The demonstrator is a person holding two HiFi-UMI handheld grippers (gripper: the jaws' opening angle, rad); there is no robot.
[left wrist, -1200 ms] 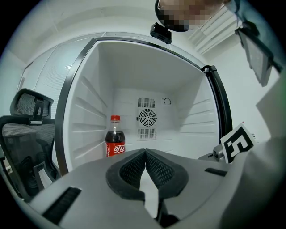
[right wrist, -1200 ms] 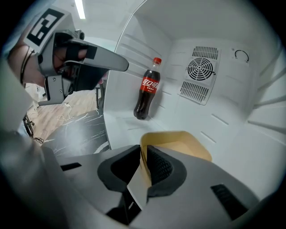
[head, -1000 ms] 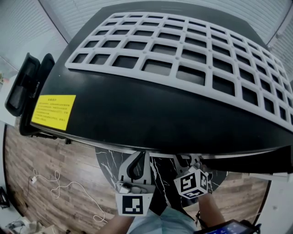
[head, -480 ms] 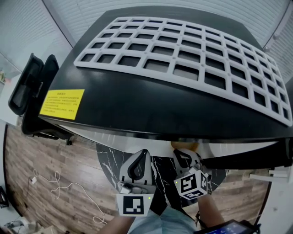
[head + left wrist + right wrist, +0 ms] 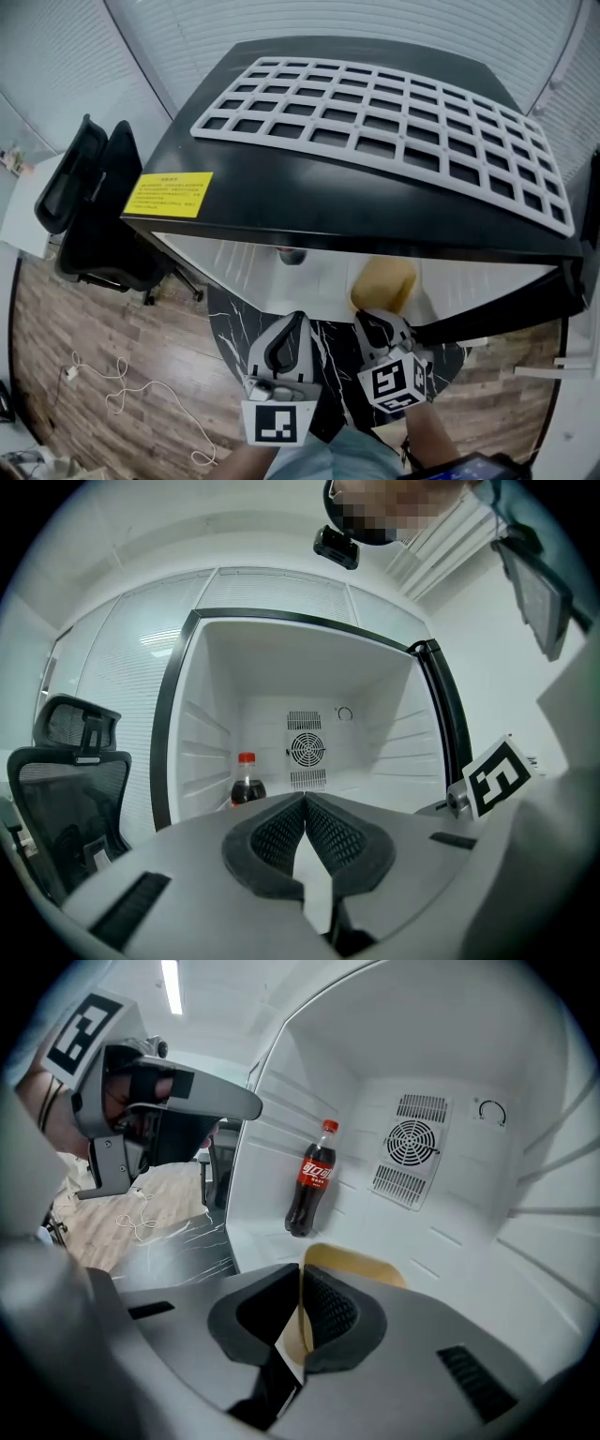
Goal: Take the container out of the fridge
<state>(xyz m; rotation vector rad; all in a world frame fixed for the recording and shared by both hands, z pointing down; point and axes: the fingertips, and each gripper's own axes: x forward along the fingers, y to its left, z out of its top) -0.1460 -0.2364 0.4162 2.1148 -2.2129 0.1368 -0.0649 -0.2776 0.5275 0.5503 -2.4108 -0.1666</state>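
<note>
The tan container sits on the white floor of the open fridge, near its front. My right gripper is shut on the container's near rim; in the right gripper view the thin tan wall runs between the pads of the right gripper. My left gripper hangs beside it over the marble table, shut with nothing in it. In the left gripper view the left gripper points into the fridge interior.
A cola bottle stands upright at the fridge's left wall, left of the container. A black office chair is left of the fridge. A round black marble table lies under the grippers. A white cable lies on the wood floor.
The head view has drawn back from the fridge, so its white interior, the bottle and the tan container now show. Both grippers stay shut in about the same place.
</note>
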